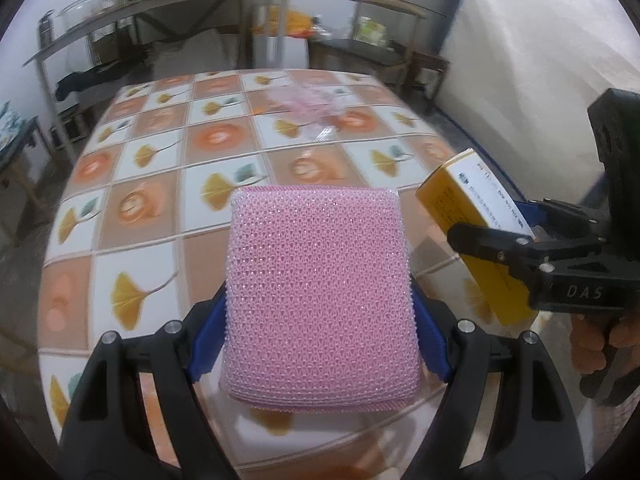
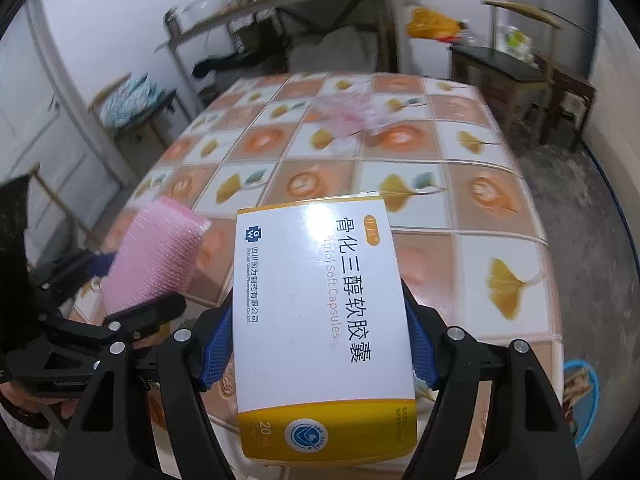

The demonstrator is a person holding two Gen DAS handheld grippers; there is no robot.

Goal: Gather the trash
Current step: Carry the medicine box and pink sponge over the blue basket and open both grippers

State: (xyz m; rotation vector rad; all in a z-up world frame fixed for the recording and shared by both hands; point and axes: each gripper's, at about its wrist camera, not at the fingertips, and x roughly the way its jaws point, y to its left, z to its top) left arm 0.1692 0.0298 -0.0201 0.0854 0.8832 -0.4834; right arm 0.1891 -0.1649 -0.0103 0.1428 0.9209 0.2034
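My left gripper (image 1: 318, 332) is shut on a pink mesh scouring pad (image 1: 320, 296), blue pads pressing both its sides, held above the tiled table (image 1: 168, 184). My right gripper (image 2: 320, 344) is shut on a white and yellow medicine box (image 2: 320, 320) with printed text, also lifted over the table. In the left wrist view the box (image 1: 468, 216) and right gripper (image 1: 520, 248) appear at the right; in the right wrist view the pink pad (image 2: 152, 256) and left gripper (image 2: 112, 304) show at the left. A crumpled pink and clear wrapper (image 1: 308, 104) lies far on the table.
The table carries an orange and yellow leaf-pattern cover. Behind it stand a metal shelf (image 1: 160, 4) with pots, a dark chair (image 2: 508, 64) with an orange bag (image 2: 432, 20), and a stool (image 2: 132, 100) at left. A blue basin (image 2: 582, 396) sits on the floor at lower right.
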